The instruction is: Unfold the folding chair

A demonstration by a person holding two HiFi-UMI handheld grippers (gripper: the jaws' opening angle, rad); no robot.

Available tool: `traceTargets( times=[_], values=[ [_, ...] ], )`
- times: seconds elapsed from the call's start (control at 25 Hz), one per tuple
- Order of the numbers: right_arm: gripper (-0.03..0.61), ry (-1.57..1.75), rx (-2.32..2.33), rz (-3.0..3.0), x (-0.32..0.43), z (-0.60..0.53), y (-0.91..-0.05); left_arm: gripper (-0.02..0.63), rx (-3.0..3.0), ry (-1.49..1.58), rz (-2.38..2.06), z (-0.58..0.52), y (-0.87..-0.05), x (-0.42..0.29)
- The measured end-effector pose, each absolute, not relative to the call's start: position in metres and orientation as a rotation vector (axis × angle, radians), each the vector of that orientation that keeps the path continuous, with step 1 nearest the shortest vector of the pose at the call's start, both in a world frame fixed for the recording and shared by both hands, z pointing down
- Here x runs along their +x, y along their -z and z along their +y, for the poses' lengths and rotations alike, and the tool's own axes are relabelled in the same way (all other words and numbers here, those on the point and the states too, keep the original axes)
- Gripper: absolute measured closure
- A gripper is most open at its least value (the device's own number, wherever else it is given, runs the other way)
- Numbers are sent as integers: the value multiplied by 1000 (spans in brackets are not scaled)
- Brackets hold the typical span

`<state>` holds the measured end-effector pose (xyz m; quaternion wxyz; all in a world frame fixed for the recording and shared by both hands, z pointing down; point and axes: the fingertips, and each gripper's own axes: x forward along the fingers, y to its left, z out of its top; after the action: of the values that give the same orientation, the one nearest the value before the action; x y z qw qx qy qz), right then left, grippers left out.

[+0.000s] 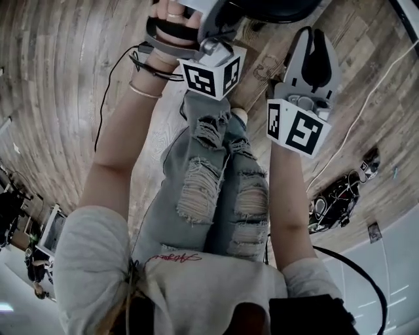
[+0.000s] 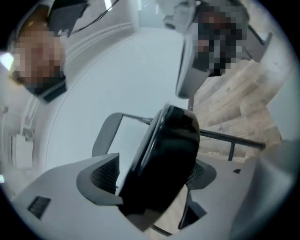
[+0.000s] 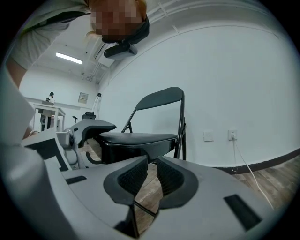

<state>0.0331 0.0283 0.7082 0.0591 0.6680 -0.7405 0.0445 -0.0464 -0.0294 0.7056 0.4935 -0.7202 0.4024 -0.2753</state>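
Observation:
The black folding chair (image 3: 159, 101) stands unfolded by the white wall, its padded seat (image 3: 136, 139) level. In the left gripper view the seat's edge (image 2: 168, 154) lies between the wide-open jaws of my left gripper (image 2: 152, 174). A strip of light shows beside the left pad (image 2: 103, 174). In the head view the left gripper (image 1: 226, 16) reaches the seat (image 1: 268, 8) at the top. My right gripper (image 3: 152, 177) hangs just in front of the seat, its jaws a narrow slit apart with nothing in them. It is right of the left gripper in the head view (image 1: 313, 39).
The person's legs in ripped jeans (image 1: 216, 190) stand right below both grippers. A heap of cables (image 1: 334, 199) lies on the wood floor at the right. A wall socket (image 3: 232, 135) with a hanging cord is right of the chair. Desks stand far off at the left (image 3: 49, 112).

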Motion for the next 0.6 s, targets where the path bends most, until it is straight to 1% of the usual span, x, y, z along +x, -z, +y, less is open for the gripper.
traceTargets(
  times=[0.16,0.24,0.28,0.32,0.36,0.44,0.6],
  values=[
    [512,-107,1993,-2257,27,43,-690,227,-1918,700,1269,-12,-706,-106],
    [512,-84,1975,-2268,22,49,-669,238,-2005,656,1350,7,-685,-123],
    [512,-68,1961,-2281,18,50,-652,279,-2058,609,1407,14,-664,-129],
    [512,-51,1946,-2300,12,52,-632,422,-2105,554,1483,20,-637,-133],
    [512,-32,1935,-2321,6,52,-607,580,-2143,496,1563,23,-608,-136],
    [512,2,1942,-2363,-4,50,-545,584,-2212,383,1672,26,-546,-132],
    [515,101,1969,-2481,-17,42,-392,598,-2426,104,1766,25,-407,-113]
  ],
)
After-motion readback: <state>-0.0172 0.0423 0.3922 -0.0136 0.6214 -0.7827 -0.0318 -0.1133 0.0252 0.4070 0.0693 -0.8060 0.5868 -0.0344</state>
